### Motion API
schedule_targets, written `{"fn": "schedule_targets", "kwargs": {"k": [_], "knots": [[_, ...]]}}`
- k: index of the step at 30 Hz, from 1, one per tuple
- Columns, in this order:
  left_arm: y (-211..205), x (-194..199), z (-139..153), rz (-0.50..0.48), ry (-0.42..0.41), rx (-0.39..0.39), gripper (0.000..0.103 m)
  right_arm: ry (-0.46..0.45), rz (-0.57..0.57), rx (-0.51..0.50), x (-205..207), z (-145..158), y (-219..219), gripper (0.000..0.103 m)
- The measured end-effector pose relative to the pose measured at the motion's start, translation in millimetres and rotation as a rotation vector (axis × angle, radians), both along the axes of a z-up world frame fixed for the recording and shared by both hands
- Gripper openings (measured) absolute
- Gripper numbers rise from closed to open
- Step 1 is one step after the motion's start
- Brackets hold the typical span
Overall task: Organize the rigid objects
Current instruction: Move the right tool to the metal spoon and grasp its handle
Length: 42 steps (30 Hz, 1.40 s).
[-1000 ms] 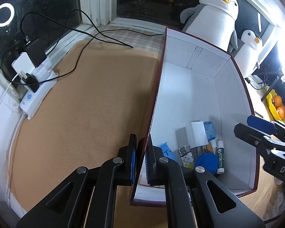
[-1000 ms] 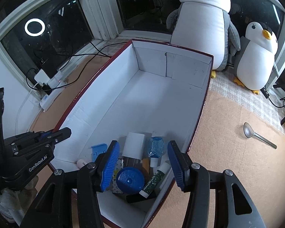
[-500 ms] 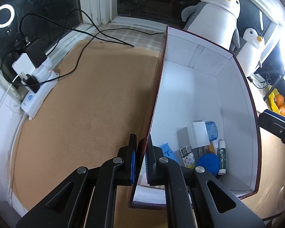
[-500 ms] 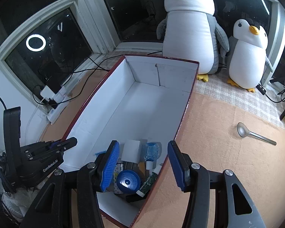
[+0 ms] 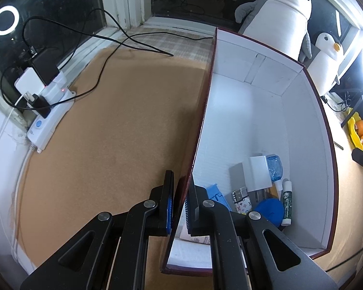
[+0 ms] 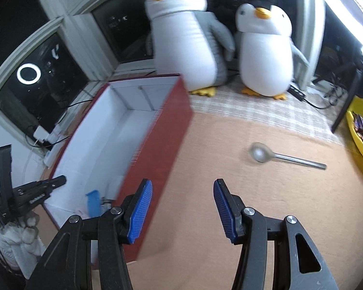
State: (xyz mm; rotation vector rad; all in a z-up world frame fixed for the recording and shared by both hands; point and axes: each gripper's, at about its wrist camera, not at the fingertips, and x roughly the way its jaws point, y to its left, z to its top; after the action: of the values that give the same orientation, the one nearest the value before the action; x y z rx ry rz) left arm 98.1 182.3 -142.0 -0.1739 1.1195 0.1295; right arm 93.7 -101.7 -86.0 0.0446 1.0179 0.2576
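Observation:
A long box (image 5: pixel 261 120), dark red outside and white inside, stands on the cork mat. My left gripper (image 5: pixel 180 203) is shut on the box's left wall near its front corner. Several small items lie at the box's near end: a blue round lid (image 5: pixel 269 211), a white block (image 5: pixel 259 172), a clear blue bottle (image 5: pixel 274 166) and a glue stick (image 5: pixel 287 201). My right gripper (image 6: pixel 182 207) is open and holds nothing, over the mat just right of the box (image 6: pixel 157 149). A metal spoon (image 6: pixel 278 157) lies on the mat ahead of it, to the right.
Two plush penguins (image 6: pixel 188 36) (image 6: pixel 266 48) stand behind the box. A power strip (image 5: pixel 48 111) with plugs and cables lies at the mat's left edge. A yellow tray with oranges (image 5: pixel 360 133) sits far right. A gloved hand (image 6: pixel 17 241) holds the left gripper.
My right gripper has moved out from above the box's items to the right, now over the bare mat; it has left the left wrist view. The left gripper stays clamped on the wall.

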Motion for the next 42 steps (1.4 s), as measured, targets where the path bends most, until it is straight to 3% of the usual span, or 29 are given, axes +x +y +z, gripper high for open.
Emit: {"fn": "schedule_targets", "kwargs": {"k": [7, 15, 30, 39, 42], "knots": [[-3.5, 3.9, -2.0, 0.004, 0.019, 0.021, 0.007, 0.005, -0.070, -0.046, 13.7, -17.2, -64.0, 0.049], [-9.6, 9.3, -3.3, 0.014, 0.045, 0.049, 0.007, 0.025, -0.069, -0.098, 37.5, -33.3, -104.4, 0.049], [-12.4, 16.0, -6.8, 0.051, 0.081, 0.071, 0.013, 0.079, 0.064, -0.166, 96.0, -63.2, -120.4, 0.049], [-12.3, 16.9, -7.8, 0.059, 0.090, 0.075, 0.015, 0.158, 0.138, -0.077, 115.0, -72.0, -133.0, 0.049], [-11.9, 17.1, -7.8, 0.059, 0.091, 0.075, 0.015, 0.169, 0.167, -0.096, 115.9, -72.6, -130.7, 0.049]]}}
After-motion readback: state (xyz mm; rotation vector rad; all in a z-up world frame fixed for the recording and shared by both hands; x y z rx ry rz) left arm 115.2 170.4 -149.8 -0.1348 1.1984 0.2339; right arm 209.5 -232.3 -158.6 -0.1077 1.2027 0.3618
